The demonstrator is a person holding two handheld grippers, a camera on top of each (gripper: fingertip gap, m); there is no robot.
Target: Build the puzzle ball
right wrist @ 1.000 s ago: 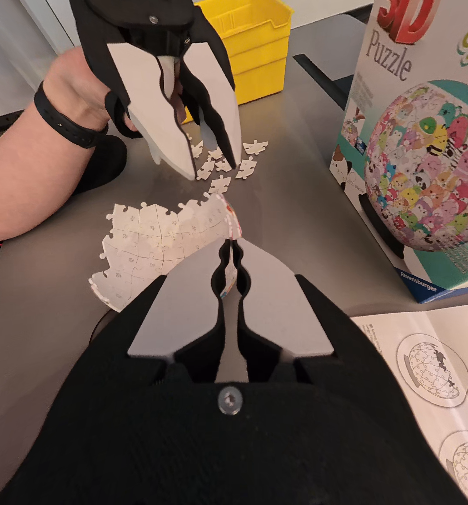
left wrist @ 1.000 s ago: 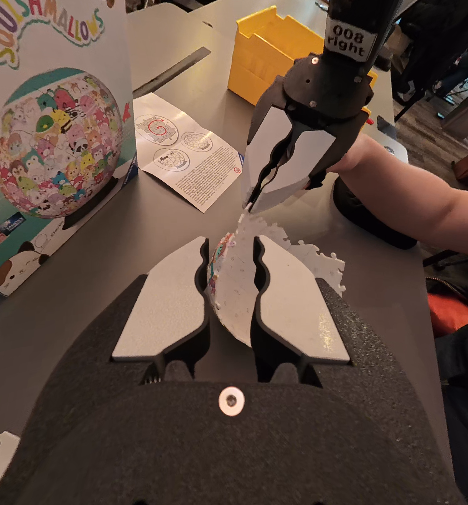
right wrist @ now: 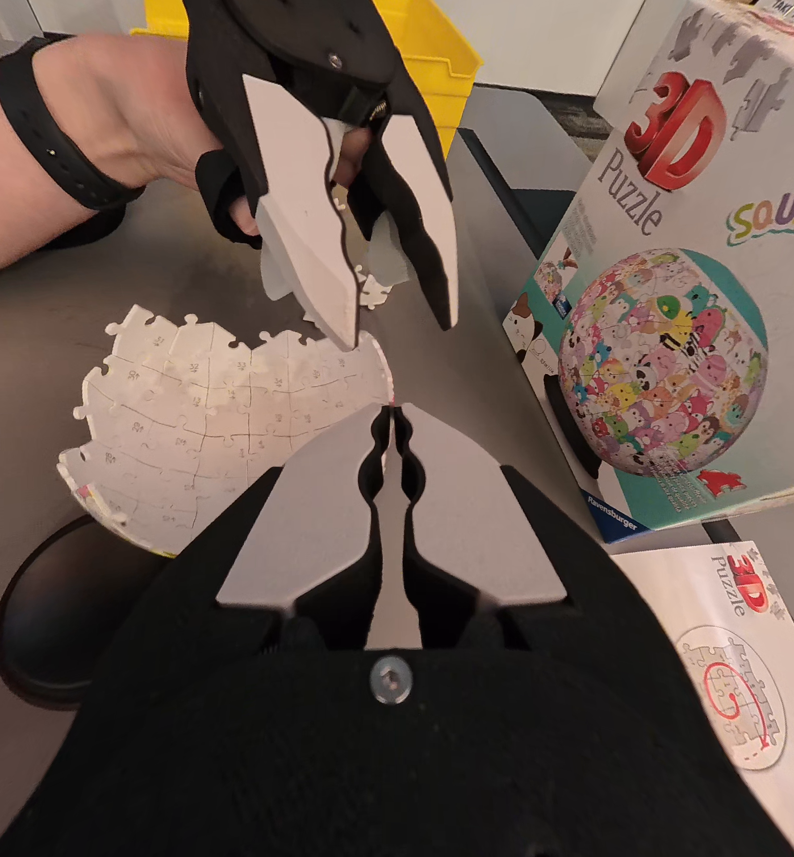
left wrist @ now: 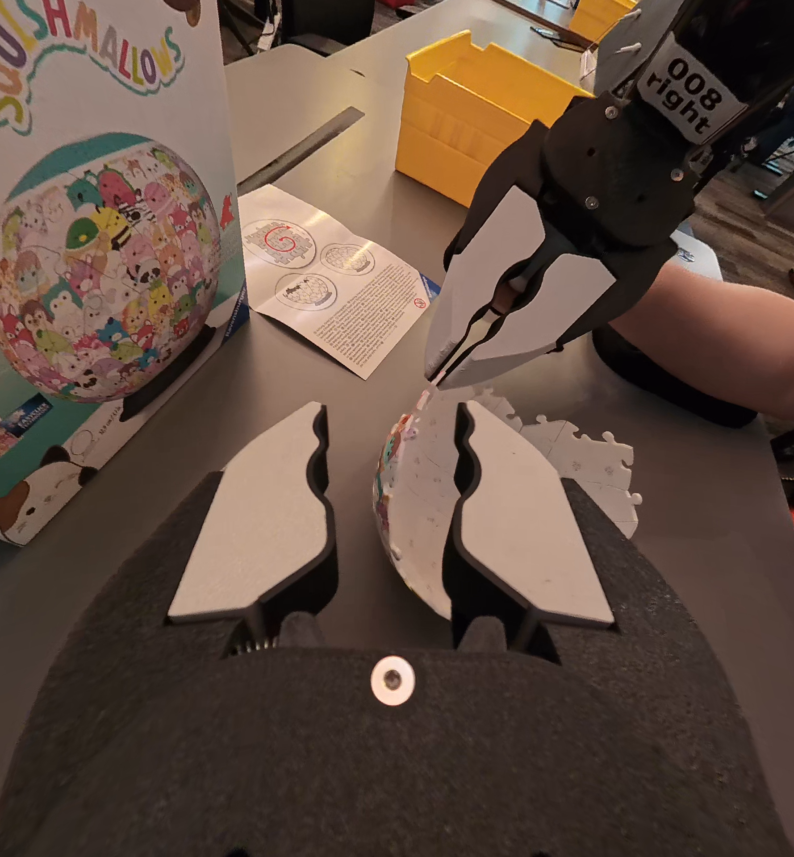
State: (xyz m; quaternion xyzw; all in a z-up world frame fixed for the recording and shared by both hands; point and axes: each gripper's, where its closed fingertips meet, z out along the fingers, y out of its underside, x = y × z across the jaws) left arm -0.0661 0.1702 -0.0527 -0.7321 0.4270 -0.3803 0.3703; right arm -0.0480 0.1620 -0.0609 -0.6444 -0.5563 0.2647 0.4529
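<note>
Grey tabletop (left wrist: 386,153) | frame centre: half-built white curved puzzle-ball shell (right wrist: 209,426) | right gripper (right wrist: 391,410) pinching its rim piece | left gripper (left wrist: 390,417) jaws spread, loosely straddling the shell's edge | advice: steady shell, press tabs squarely.

This looks like an office or shared workroom set up for recording handling tasks, not a home. The work surface is a plain grey laminate table (left wrist: 163,468) with a dark seam where a second table of the same kind meets it. A bright yellow plastic parts bin (left wrist: 460,125) of the stackable storage sort stands at the far edge, and another yellow bin shows on a table farther back. Beyond the tables the left wrist view shows wood-look plank flooring (left wrist: 738,222) and dark furniture, too blurred to identify. The right wrist view shows a bare pale wall (right wrist: 543,41) behind the table.
</note>
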